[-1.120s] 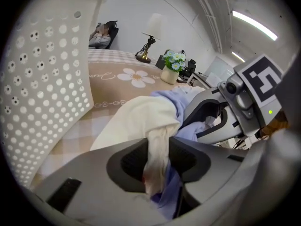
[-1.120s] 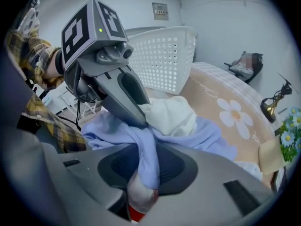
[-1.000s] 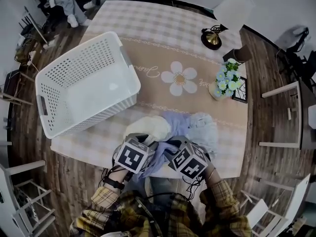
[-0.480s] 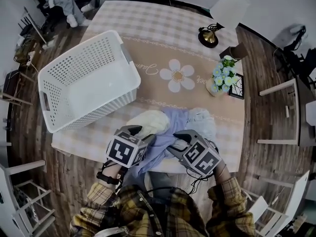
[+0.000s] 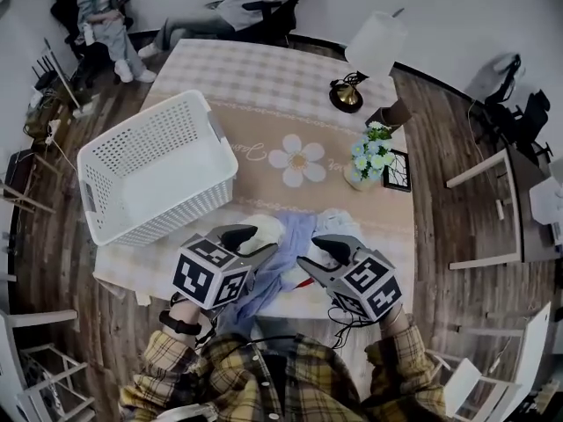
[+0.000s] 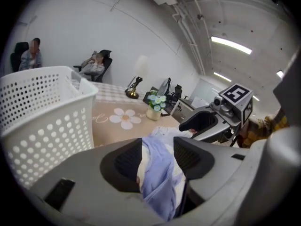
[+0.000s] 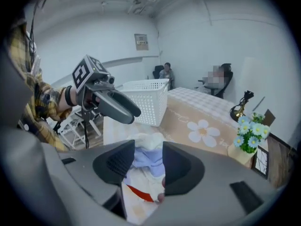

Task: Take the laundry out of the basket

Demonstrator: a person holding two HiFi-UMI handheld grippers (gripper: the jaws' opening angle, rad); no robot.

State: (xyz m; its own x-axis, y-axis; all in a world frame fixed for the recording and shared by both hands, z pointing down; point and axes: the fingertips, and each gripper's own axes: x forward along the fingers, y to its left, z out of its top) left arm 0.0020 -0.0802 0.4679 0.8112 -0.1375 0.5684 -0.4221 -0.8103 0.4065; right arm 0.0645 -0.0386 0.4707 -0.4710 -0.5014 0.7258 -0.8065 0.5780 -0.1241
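The white perforated basket [image 5: 149, 174] stands on the table's left side with nothing visible inside. The laundry lies in a pile at the table's near edge: a cream piece [image 5: 266, 228], a lavender cloth [image 5: 292, 236] trailing over the edge, and a pale blue piece [image 5: 341, 222]. My left gripper [image 5: 251, 243] and right gripper [image 5: 317, 258] hover side by side just above the pile. Their jaws have just been opening. In the left gripper view the lavender cloth [image 6: 157, 173] shows in the gap. The right gripper view shows the pile [image 7: 146, 157] between its pads. Neither pair presses on cloth.
The table [image 5: 290, 86] has a checked cover with a daisy print. A lamp [image 5: 352, 69], a vase of flowers [image 5: 365, 156] and a small picture frame [image 5: 398, 170] stand at its right. Two people sit on chairs [image 5: 106, 7] beyond the far edge.
Both grippers have risen off the laundry pile, and their jaws stand wider apart. The clothes stay on the table.
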